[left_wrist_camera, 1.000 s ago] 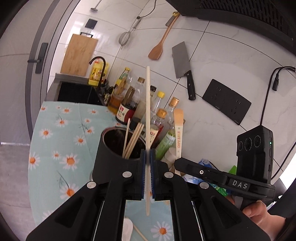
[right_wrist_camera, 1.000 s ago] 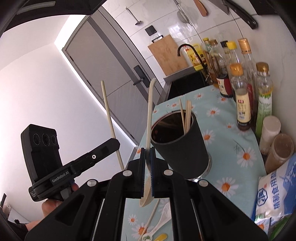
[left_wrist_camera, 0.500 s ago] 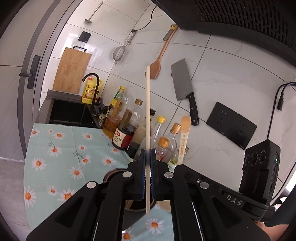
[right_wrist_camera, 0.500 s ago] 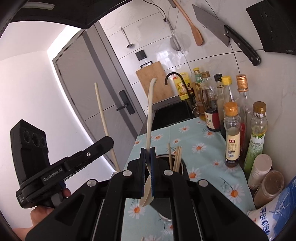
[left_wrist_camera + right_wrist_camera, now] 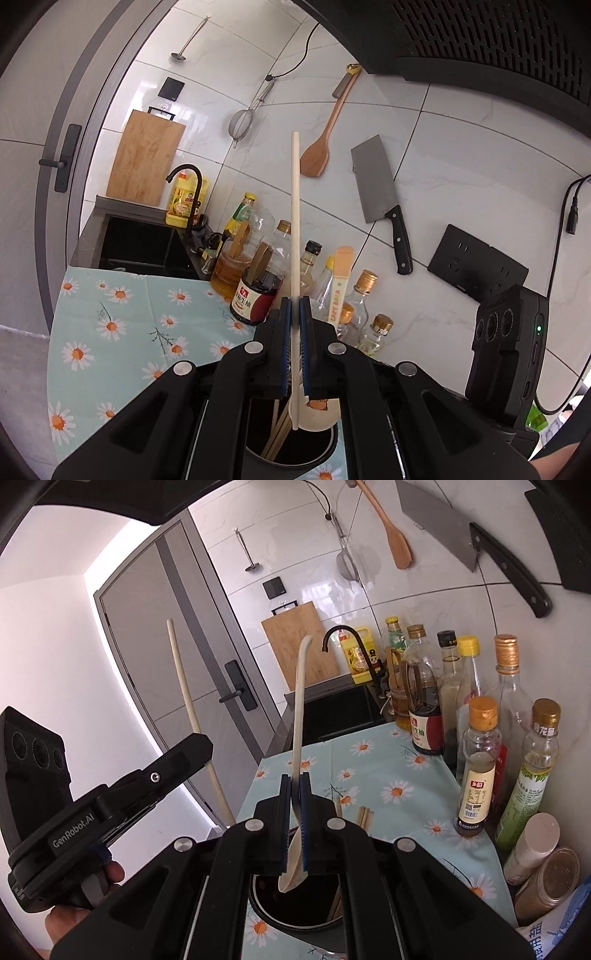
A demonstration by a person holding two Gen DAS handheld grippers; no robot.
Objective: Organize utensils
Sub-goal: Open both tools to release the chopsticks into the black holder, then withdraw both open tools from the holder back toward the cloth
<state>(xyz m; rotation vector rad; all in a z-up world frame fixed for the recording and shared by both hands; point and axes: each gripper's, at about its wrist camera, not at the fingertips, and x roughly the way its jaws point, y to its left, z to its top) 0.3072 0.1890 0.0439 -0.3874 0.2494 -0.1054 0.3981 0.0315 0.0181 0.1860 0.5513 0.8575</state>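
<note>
Two grips: left gripper [image 5: 294,314] jaws clamped on a long pale wooden chopstick [image 5: 295,221]; right gripper [image 5: 294,794] jaws clamped on a cream plastic spoon [image 5: 297,738], bowl end down.
Holder: black cylindrical utensil cup [image 5: 295,919] just below both, on the daisy-print bench cloth [image 5: 388,775], brown chopsticks [image 5: 277,432] already inside.
Step, judged: lowering both into the cup.
Doing it well: keep each upright, centre over the mouth, sink lower before releasing.
Nearby: glass sauce bottles [image 5: 480,760] against the tiled wall, apart from the cup.
In the way: standing chopsticks; spoon bowl close beside the chopstick's tip.
</note>
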